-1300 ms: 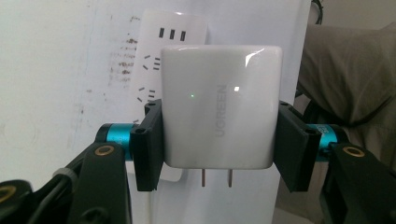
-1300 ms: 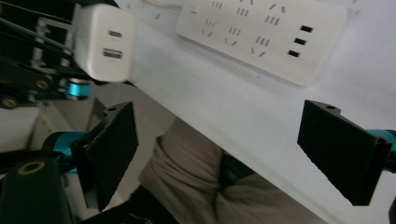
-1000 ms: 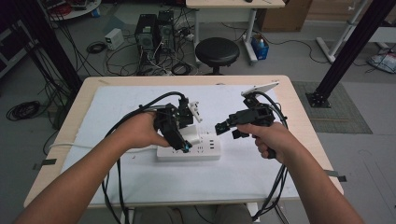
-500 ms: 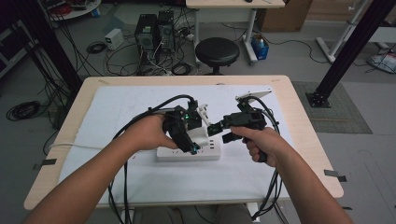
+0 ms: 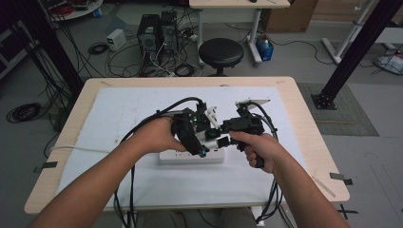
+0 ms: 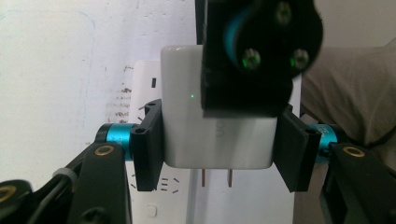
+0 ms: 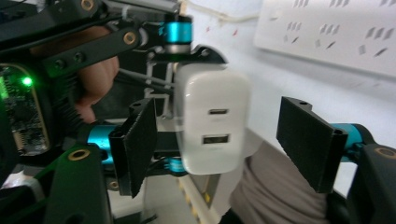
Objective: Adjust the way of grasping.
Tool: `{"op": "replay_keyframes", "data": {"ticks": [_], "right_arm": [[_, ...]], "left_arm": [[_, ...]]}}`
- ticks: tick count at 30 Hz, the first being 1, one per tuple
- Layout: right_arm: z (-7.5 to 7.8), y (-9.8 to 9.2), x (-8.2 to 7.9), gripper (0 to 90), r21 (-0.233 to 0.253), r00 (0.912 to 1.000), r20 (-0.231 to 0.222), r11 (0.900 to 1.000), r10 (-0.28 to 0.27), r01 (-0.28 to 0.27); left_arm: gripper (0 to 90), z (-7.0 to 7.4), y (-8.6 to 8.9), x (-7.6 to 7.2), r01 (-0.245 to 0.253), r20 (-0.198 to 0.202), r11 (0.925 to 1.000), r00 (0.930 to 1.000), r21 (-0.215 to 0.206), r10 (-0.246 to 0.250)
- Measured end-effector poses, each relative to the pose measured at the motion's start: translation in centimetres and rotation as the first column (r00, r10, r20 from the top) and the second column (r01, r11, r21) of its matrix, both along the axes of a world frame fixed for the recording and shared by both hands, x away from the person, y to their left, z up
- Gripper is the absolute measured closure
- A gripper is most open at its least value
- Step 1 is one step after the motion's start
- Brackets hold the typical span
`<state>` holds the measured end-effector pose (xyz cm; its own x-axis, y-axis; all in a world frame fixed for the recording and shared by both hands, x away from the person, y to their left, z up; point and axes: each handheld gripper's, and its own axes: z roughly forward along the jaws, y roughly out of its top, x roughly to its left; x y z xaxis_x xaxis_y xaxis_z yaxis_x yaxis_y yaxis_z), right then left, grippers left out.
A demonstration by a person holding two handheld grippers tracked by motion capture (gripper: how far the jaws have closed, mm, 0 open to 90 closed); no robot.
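Observation:
A white USB charger (image 6: 187, 126) with two metal prongs is clamped by its sides in my left gripper (image 6: 219, 144), just above a white power strip (image 6: 144, 79). In the high view the left gripper (image 5: 202, 142) holds the charger (image 5: 212, 137) over the strip (image 5: 190, 156) at mid table. My right gripper (image 5: 223, 135) meets it from the right. In the right gripper view the charger (image 7: 212, 121) shows its two ports between the jaws of my right gripper (image 7: 224, 140), which stand open with a gap on each side. The strip (image 7: 327, 32) lies behind.
The strip lies on a white mat (image 5: 119, 109) over a wooden table (image 5: 304, 123). Black cables (image 5: 128, 190) trail from both grippers off the near edge. A black stool (image 5: 221, 50) and computer towers (image 5: 157, 31) stand on the floor beyond the far edge.
My right gripper has moved left to the left gripper, and its open jaws now flank the charger. The left gripper has kept its hold above the strip.

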<state>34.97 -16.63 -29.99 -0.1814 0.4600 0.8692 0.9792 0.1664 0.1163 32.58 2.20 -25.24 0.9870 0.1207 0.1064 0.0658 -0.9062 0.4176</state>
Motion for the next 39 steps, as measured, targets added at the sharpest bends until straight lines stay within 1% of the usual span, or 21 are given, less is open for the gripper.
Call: {"op": "replay_keyframes", "data": {"ticks": [2, 6, 9, 17, 19, 21, 24, 25, 27, 28, 29, 30, 32, 33, 34, 36, 37, 38, 39], "right_arm": [[-0.04, 0.06, -0.01, 35.4, 0.002, 1.0, 0.002, 1.0, 0.002, -0.002], [-0.22, 0.13, -0.01, 42.1, 0.002, 1.0, 0.008, 1.0, 0.002, -0.002], [-0.27, 0.12, -0.02, 43.0, 0.02, 1.0, 0.007, 1.0, -0.001, 0.001], [-0.22, -0.07, 0.05, 49.3, 0.03, 0.9999, 0.011, 0.999, 0.012, -0.012], [-0.29, -0.09, 0.07, 52.6, 0.02, 0.9999, 0.016, 1.0, 0.006, -0.006], [-0.36, -0.23, 0.2, 55.4, 0.023, 0.9999, 0.014, 1.0, -0.003, 0.003], [-0.39, -0.21, 0.22, 55.8, 0.025, 0.9999, 0.014, 1.0, -0.004, 0.004], [-0.44, -0.23, 0.27, 57.4, 0.022, 0.9998, 0.019, 1.0, -0.005, 0.005], [-0.45, -0.17, 0.29, 57.7, 0.02, 0.9997, 0.023, 1.0, -0.008, 0.008], [-0.43, -0.16, 0.32, 58.4, 0.018, 0.9997, 0.024, 1.0, -0.006, 0.006], [-0.33, -0.11, 0.3, 61.3, 0.023, 0.9993, 0.035, 1.0, -0.01, 0.009], [-0.33, -0.11, 0.3, 61.3, 0.023, 0.9993, 0.035, 1.0, -0.01, 0.009], [-0.2, 0.02, 0.24, 62.0, 0.002, 0.9988, 0.049, 1.0, -0.004, 0.004], [-0.22, 0.14, 0.21, 62.0, -0.009, 0.9985, 0.055, 1.0, -0.001, 0.001], [-0.27, 0.29, 0.19, 62.1, -0.017, 0.9982, 0.06, 1.0, 0.009, -0.008], [-0.2, 0.34, 0.17, 62.1, -0.033, 0.9971, 0.077, 0.999, 0.0, 0.003], [-0.18, 0.28, 0.21, 62.1, -0.039, 0.9964, 0.085, 0.999, 0.0, 0.004], [-0.06, 0.22, 0.21, 62.1, -0.072, 0.995, 0.099, 0.997, -0.006, 0.013], [-0.04, 0.16, 0.24, 62.1, -0.092, 0.9945, 0.105, 0.996, 0.001, 0.009]], "left_arm": [[42.5, -0.08, -0.04, 0.05, -0.002, 0.003, 1.0, 1.0, -0.002, 0.002], [42.5, -0.23, -0.14, 0.08, 0.009, 0.004, 1.0, 1.0, -0.004, -0.009], [42.5, -0.35, -0.11, 0.11, 0.004, 0.007, 1.0, 1.0, -0.003, -0.004], [42.5, -0.5, -0.05, 0.28, 0.002, 0.006, 0.9999, 1.0, -0.01, -0.002], [42.4, -0.53, -0.04, 0.3, -0.003, 0.008, 0.9999, 1.0, -0.014, 0.003], [42.5, -0.5, -0.01, 0.36, -0.004, 0.008, 0.9998, 1.0, -0.018, 0.004], [42.4, -0.51, 0.03, 0.41, -0.004, 0.009, 0.9998, 1.0, -0.02, 0.004], [42.4, -0.52, 0.05, 0.48, 0.002, 0.012, 0.9999, 0.9999, -0.017, -0.002], [42.4, -0.6, 0.05, 0.48, -0.001, 0.013, 0.9999, 0.9999, -0.016, 0.001], [42.4, -0.67, 0.02, 0.49, -0.001, 0.017, 1.0, 0.9999, -0.01, 0.001], [42.3, -0.78, -0.05, 0.49, -0.004, 0.016, 1.0, 0.9999, 0.003, 0.004], [42.3, -0.83, -0.1, 0.51, -0.004, 0.016, 0.9999, 0.9999, 0.009, 0.004], [40.0, -0.92, -0.27, 0.59, -0.015, -0.001, 0.9999, 0.9999, 0.007, 0.015], [36.5, -0.89, -0.37, 0.61, -0.02, -0.003, 0.9998, 0.9998, 0.002, 0.02], [36.6, -0.87, -0.46, 0.61, -0.02, -0.003, 0.9998, 0.9998, -0.003, 0.02], [36.5, -0.84, -0.59, 0.62, -0.015, -0.003, 0.9999, 0.9999, 0.002, 0.015], [33.7, -0.85, -0.64, 0.66, -0.024, -0.005, 0.9997, 0.9997, 0.01, 0.024], [29.9, -0.84, -0.63, 0.74, -0.031, -0.012, 0.9994, 0.9994, 0.016, 0.032], [29.6, -0.81, -0.56, 0.86, -0.038, -0.024, 0.9989, 0.9989, 0.027, 0.039]]}}
